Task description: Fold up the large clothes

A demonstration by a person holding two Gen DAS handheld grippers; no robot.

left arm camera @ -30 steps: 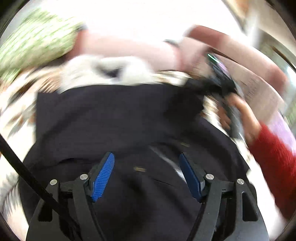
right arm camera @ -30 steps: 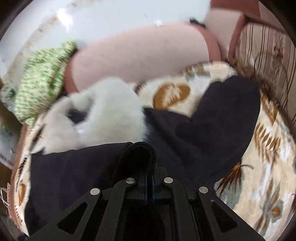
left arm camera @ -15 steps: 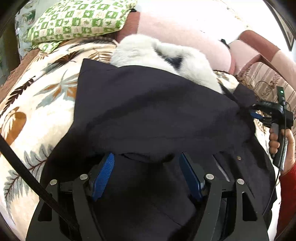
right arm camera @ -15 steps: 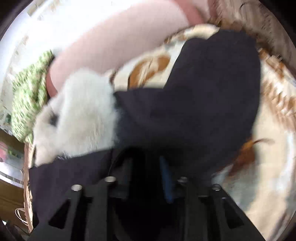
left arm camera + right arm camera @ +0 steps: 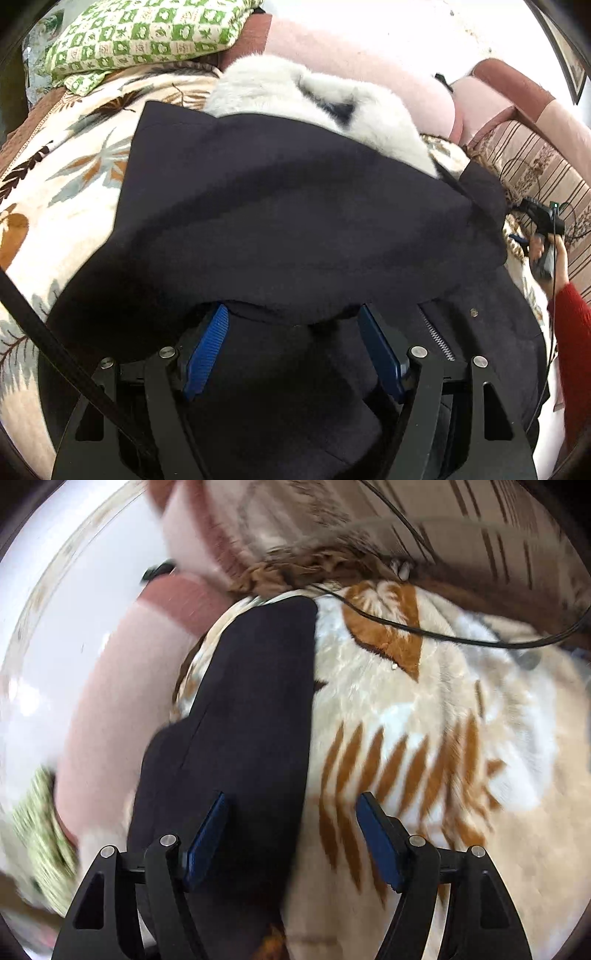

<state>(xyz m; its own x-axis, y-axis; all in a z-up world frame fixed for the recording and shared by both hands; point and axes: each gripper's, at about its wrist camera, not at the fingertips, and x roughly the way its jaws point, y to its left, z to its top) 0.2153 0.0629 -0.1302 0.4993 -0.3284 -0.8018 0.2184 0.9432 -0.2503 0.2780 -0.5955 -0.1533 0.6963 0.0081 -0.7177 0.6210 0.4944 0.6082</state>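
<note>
The dark navy coat (image 5: pixel 295 206) with its white fur collar (image 5: pixel 317 99) lies spread on the leaf-patterned blanket (image 5: pixel 66 162) of a sofa. It looks thick, soft and heavy, likely to sag; hems and the sleeve (image 5: pixel 255 709) seem the best holds. The left hand-held gripper (image 5: pixel 291 350) hangs wide apart over the folded edge, gripping nothing. Only the right view shows the right hand-held gripper (image 5: pixel 291 834), also wide, straddling the sleeve's edge, and a black cable (image 5: pixel 424 631) on the blanket. Only the left shows the collar, zipper (image 5: pixel 436 336) and green checked pillow (image 5: pixel 147 33).

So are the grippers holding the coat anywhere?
No. The left gripper and right gripper both stand open over the coat, pinching no part of it.
</note>
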